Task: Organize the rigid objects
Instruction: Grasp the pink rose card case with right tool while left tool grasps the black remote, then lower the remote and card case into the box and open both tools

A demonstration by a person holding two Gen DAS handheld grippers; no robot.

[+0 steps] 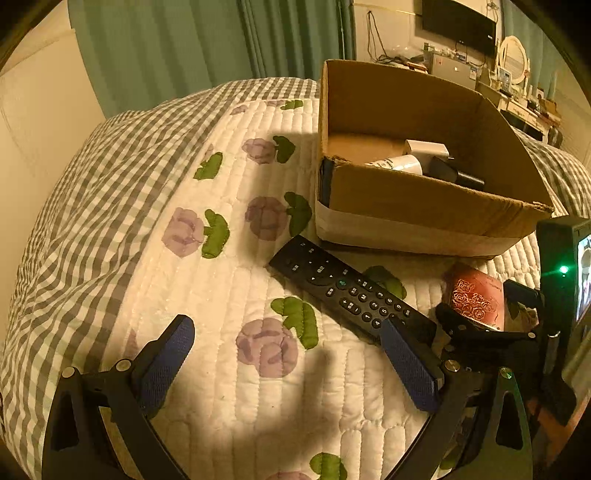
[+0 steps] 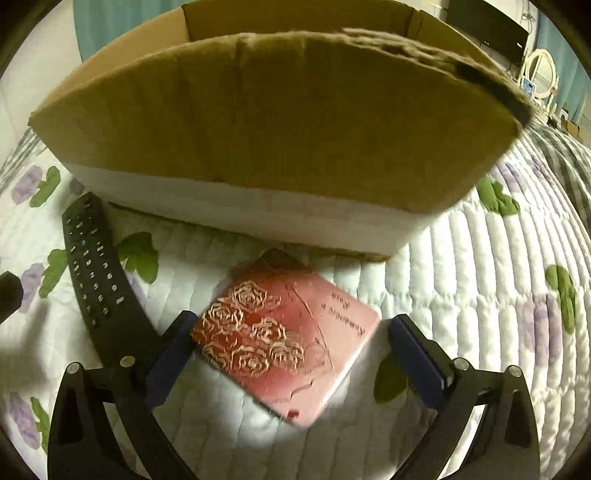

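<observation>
A cardboard box [image 1: 424, 201] stands on the bed and holds a white bottle [image 1: 400, 162], a white block and a black adapter [image 1: 456, 173]. A black remote [image 1: 347, 291] lies in front of it, also in the right wrist view [image 2: 98, 280]. A pink rose-patterned box [image 2: 284, 339] lies flat in front of the cardboard box [image 2: 258, 129]. My right gripper [image 2: 295, 339] is open, its fingers on either side of the pink box. My left gripper [image 1: 288, 332] is open and empty above the quilt, its right finger over the remote's near end.
The bed has a white floral quilt [image 1: 229, 295] with a grey gingham border [image 1: 85, 206]. Green curtains [image 1: 177, 48] hang behind. A TV [image 1: 458, 22] and a cluttered dresser with a round mirror [image 1: 513, 55] are at the far right.
</observation>
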